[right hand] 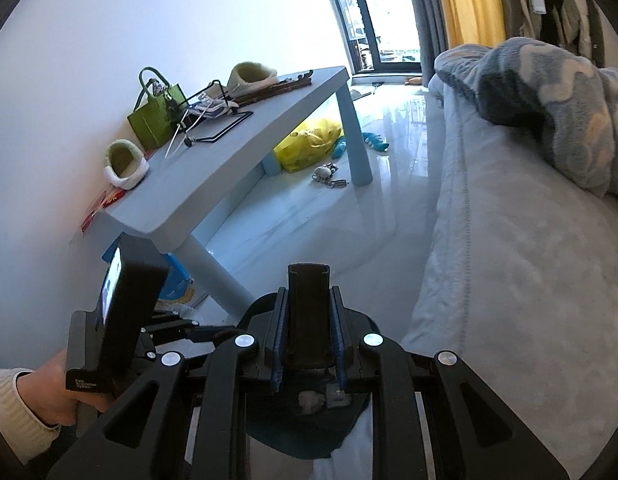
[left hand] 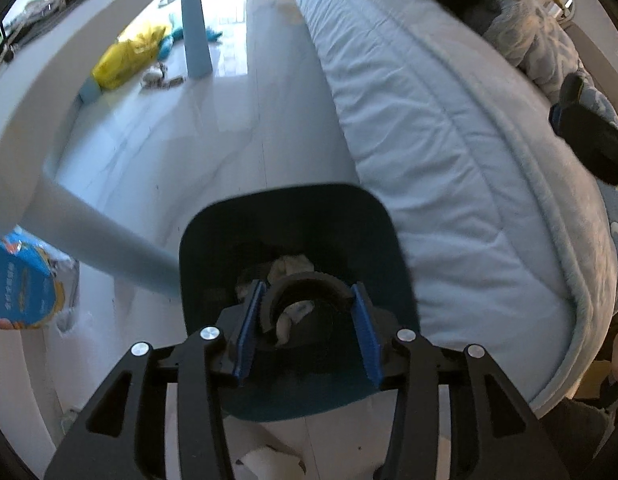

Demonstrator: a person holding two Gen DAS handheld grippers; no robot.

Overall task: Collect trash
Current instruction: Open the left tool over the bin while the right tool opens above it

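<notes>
Your left claw point(left hand: 307, 322) points steeply down over the dark teal plastic dustpan point(left hand: 297, 236) at lower centre, its jaws spread around a black curved ring point(left hand: 305, 286), whether pressing it unclear. Your right claw point(right hand: 308, 334) clenches the dustpan's dark upright handle point(right hand: 309, 300); crumpled tissue scraps point(left hand: 289, 268) lie inside.

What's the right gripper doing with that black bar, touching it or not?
Touching. In the right wrist view, blue pads of the right gripper press both sides of the black bar, no gap.
</notes>
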